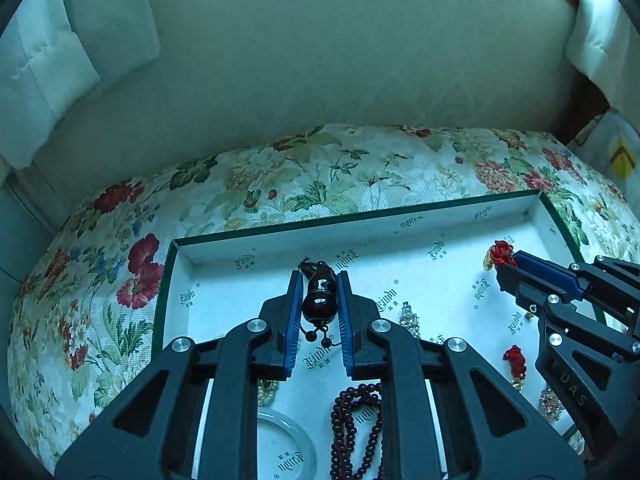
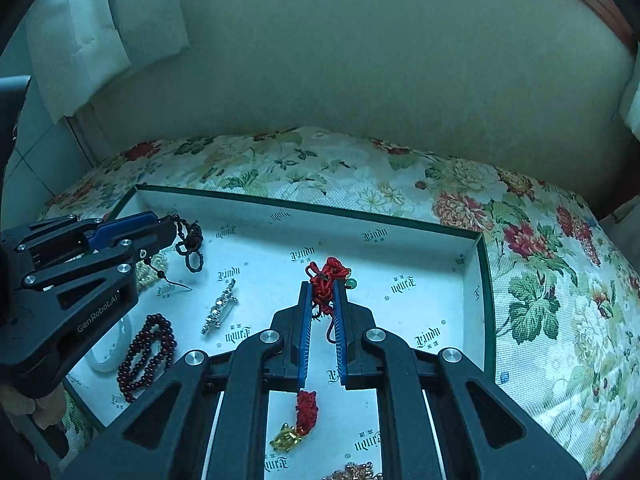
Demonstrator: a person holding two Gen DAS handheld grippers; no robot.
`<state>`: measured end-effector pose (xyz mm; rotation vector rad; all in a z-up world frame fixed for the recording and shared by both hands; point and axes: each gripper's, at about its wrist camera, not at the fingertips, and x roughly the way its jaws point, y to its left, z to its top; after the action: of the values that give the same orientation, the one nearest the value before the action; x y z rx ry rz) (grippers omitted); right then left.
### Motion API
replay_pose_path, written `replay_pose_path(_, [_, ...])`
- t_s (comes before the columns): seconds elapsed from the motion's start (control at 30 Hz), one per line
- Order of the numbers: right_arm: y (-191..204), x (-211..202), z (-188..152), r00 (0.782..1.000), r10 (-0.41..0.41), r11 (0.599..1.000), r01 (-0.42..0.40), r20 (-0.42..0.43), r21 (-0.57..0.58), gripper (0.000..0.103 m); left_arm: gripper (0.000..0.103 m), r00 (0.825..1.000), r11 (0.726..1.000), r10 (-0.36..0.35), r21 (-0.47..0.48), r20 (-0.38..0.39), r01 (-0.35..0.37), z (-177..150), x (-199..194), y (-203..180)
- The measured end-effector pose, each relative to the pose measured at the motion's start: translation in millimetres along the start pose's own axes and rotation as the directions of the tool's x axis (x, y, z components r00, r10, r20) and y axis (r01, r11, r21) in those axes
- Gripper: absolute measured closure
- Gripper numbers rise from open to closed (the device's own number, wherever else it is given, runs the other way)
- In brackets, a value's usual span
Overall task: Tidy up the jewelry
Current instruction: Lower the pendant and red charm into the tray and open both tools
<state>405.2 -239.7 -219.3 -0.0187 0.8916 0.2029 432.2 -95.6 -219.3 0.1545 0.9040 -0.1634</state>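
A shallow white box point(image 1: 360, 222) with a green rim lies on a floral seat cushion. Over its far half, my left gripper point(image 1: 319, 277) is shut on a dark gourd-shaped pendant point(image 1: 318, 304) whose black cord dangles below. In the right wrist view the left gripper point(image 2: 168, 229) comes in from the left, with the pendant's black knot point(image 2: 191, 249) hanging at its tip. My right gripper point(image 2: 322, 287) is shut on a red knotted cord ornament point(image 2: 327, 278) with a small green bead. The left wrist view shows the right gripper point(image 1: 506, 266) at the right, with red cord point(image 1: 502, 252) at its tip.
In the box point(image 2: 478, 280) lie a dark red bead string point(image 2: 148, 352), a pale bangle point(image 1: 288, 432), a rhinestone brooch point(image 2: 220, 308), pearls point(image 1: 266, 390) and a second red tassel with a gold charm point(image 2: 304, 416). The floral cushion point(image 1: 280, 176) surrounds it, with the chair back behind.
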Motion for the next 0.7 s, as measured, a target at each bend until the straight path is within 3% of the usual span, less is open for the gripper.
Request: replay_pose_path(0.7, [3,12,0,0.999,0.011,1.000,-0.012,-0.037,-0.017,0.092,0.086,0.999,1.000,0.000,-0.002,-0.052,0.000,-3,22,1])
